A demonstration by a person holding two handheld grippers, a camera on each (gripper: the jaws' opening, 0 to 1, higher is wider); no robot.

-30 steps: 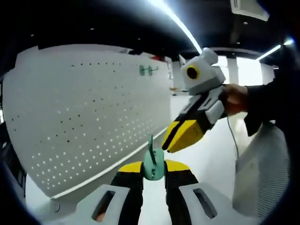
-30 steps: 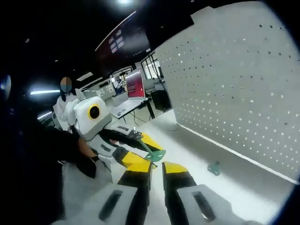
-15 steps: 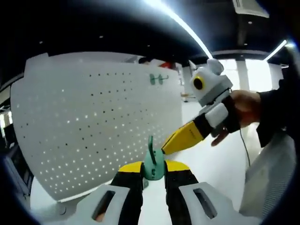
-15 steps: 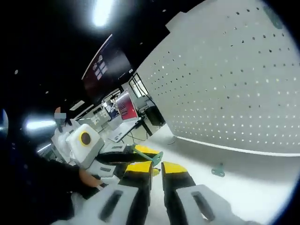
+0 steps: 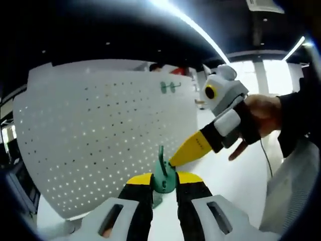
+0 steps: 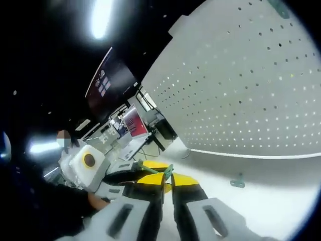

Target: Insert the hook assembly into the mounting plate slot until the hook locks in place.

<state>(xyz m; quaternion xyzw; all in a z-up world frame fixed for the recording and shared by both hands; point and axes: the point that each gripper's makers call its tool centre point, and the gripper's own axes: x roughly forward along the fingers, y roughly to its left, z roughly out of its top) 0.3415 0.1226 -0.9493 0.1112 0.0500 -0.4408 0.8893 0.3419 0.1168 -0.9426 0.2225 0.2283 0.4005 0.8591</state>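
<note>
A green hook (image 5: pixel 164 176) stands upright between the yellow tips of my left gripper (image 5: pixel 164 182), which is shut on its base. My right gripper (image 5: pixel 171 162) reaches in from the right, held by a hand (image 5: pixel 261 114), and its closed yellow tips meet the hook's thin stem. In the right gripper view the hook's stem (image 6: pixel 168 172) sits between the tips of my right gripper (image 6: pixel 168 176), with the left gripper (image 6: pixel 125 173) coming in from the left. The white perforated mounting plate (image 5: pixel 105 140) stands upright behind, and it is also the mounting plate (image 6: pixel 241 95) on the right.
Another green hook (image 5: pixel 170 86) hangs high on the plate. A small green part (image 6: pixel 237 181) lies on the white table (image 6: pixel 261 201) near the plate's foot. A person sits behind the left gripper, with monitors (image 6: pixel 131 120) beyond.
My right gripper's tips have come down and left onto the hook's stem and narrowed on it. Both views tilted upward along the plate. The left gripper kept its hold.
</note>
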